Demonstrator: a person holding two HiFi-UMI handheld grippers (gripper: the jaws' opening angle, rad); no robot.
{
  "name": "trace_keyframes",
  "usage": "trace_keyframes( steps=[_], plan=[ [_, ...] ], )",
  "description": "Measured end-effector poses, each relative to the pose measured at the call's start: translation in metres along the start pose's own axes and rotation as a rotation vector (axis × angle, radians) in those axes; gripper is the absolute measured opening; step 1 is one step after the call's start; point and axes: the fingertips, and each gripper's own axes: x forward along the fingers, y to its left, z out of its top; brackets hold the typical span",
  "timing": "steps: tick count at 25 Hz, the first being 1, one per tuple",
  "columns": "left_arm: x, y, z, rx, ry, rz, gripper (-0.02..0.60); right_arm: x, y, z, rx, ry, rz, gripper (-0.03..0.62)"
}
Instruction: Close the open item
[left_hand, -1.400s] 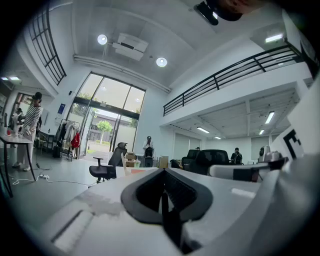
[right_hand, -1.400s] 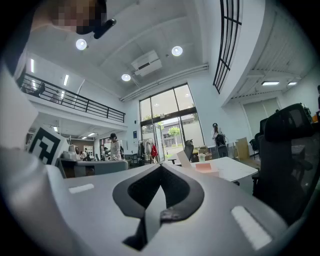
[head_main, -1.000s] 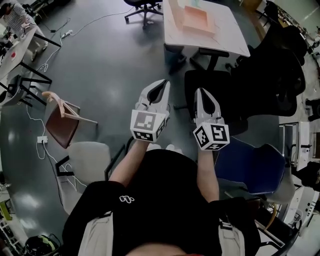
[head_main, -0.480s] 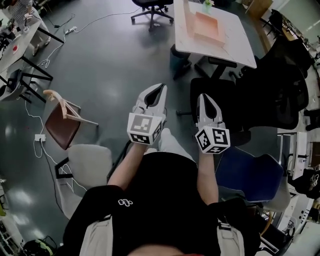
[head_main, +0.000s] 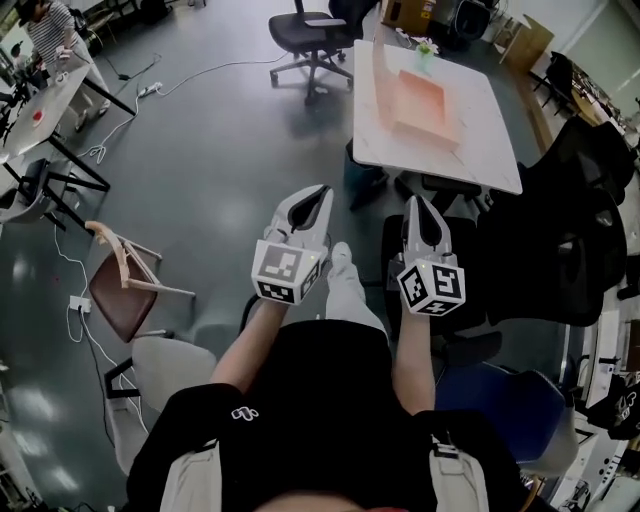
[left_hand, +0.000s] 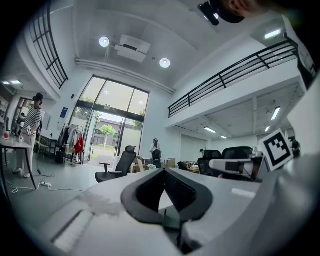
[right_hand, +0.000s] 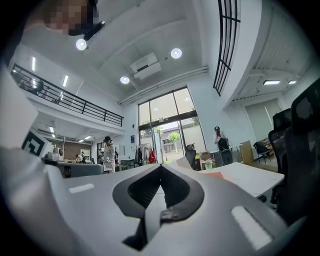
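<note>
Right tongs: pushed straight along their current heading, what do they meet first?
Most likely the near edge of the white table, with the open box next behind it. The right tongs, shut and empty, point level at it. Whether they strike the edge or skim over the top is unclear.

Box (head_main: 415, 100) on table (head_main: 490, 155), chair (head_main: 305, 30) left
</note>
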Motion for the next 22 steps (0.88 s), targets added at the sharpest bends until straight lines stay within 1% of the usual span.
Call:
trace_keyframes(
  steps=[3, 8, 12, 16, 20, 22],
  plan=[
    [0.052, 0.031, 0.001, 0.002, 0.008, 0.025, 0.000, 0.063, -0.021, 0.005, -0.012, -0.016, 0.035, 0.000],
    [0.161, 0.067, 0.011, -0.033, 0.059, 0.039, 0.000, 0.167, -0.076, 0.024, -0.036, 0.011, 0.066, 0.000],
    [0.253, 0.095, 0.033, -0.055, 0.034, 0.059, 0.000, 0.243, -0.124, 0.049, -0.087, 0.004, 0.088, 0.000],
    [0.324, 0.113, 0.035, -0.088, 0.039, 0.076, 0.001, 0.286, -0.152, 0.044, -0.122, 0.054, 0.128, 0.002],
    [0.374, 0.130, 0.044, -0.084, 0.026, 0.101, 0.001, 0.320, -0.181, 0.033, -0.086, 0.082, 0.149, 0.004],
    [0.389, 0.135, 0.045, -0.081, 0.028, 0.102, 0.000, 0.332, -0.190, 0.028, -0.073, 0.102, 0.158, 0.042]
  ],
)
